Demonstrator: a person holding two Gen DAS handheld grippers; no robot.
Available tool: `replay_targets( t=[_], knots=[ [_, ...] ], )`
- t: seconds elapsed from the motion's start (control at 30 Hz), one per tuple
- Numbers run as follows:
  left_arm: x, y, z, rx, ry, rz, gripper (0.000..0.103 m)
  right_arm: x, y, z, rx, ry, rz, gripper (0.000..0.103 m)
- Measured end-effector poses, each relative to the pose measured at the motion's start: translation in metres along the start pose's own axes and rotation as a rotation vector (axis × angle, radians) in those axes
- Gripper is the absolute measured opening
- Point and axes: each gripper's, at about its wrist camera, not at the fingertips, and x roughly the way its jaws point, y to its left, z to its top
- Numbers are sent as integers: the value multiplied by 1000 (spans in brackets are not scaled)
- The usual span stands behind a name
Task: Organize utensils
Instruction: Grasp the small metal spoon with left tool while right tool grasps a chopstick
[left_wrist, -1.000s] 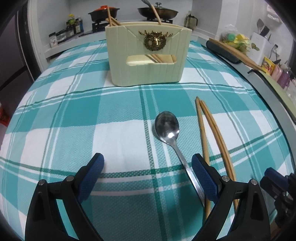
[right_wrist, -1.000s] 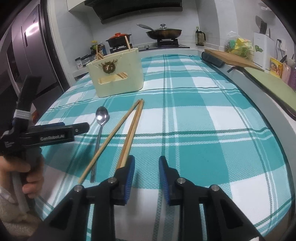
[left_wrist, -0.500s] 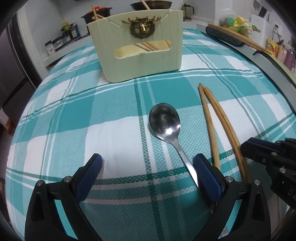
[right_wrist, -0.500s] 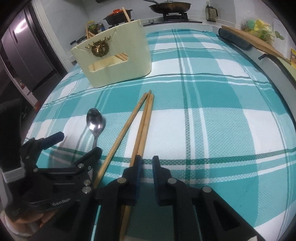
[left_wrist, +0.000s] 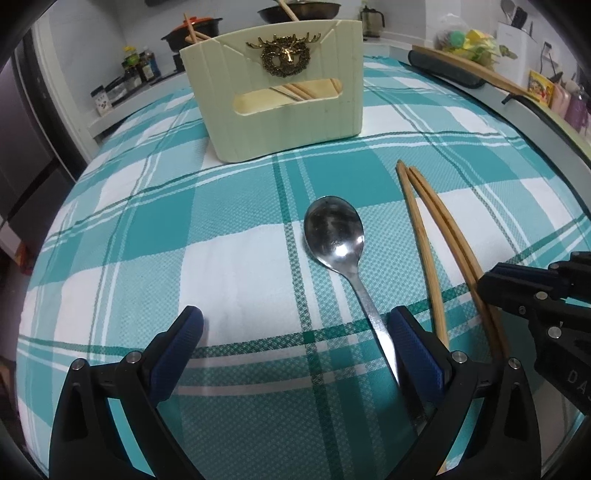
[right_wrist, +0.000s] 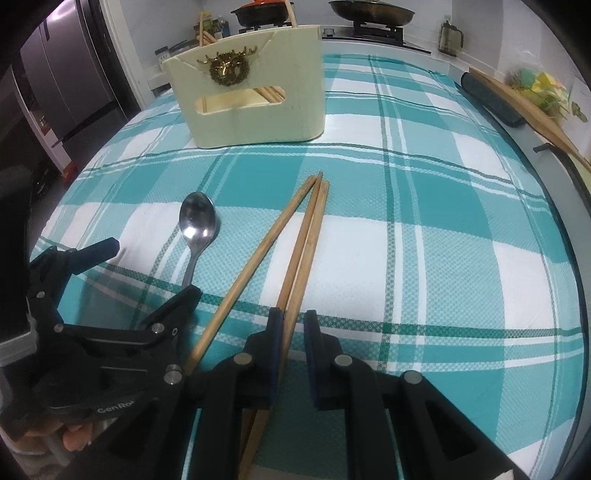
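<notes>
with the right gripper (right_wrist: 291, 332) nearly closed on the chopsticks (right_wrist: 306, 229) at lower centre and the left gripper (left_wrist: 295, 343) spread wide, one stick could be dropped if pinched unevenly.

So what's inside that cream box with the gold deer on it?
Through the slot in the box you can see wooden chopsticks leaning inside, and two tips poke out the top. The walls hide the rest, so anything else in there can't be seen.
</notes>
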Motion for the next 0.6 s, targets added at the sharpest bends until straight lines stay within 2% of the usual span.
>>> replay_targets(
  t=[0.13,0.33,0.47,0.6],
  knots=[
    [-1,3,-2,-1,6,-7,102,0,-1,-1,-23,-10,-1,12],
    [-2,14,-6,-12,19,-8,102,-1,-10,-7,-6,29,-7,9],
    [-3,20,-8,-26,23,-5,102,-1,-4,-8,-31,4,-47,9],
    [-7,33,-17,-37,22,-2,102,-7,-22,-15,41,-29,-117,7]
  ],
)
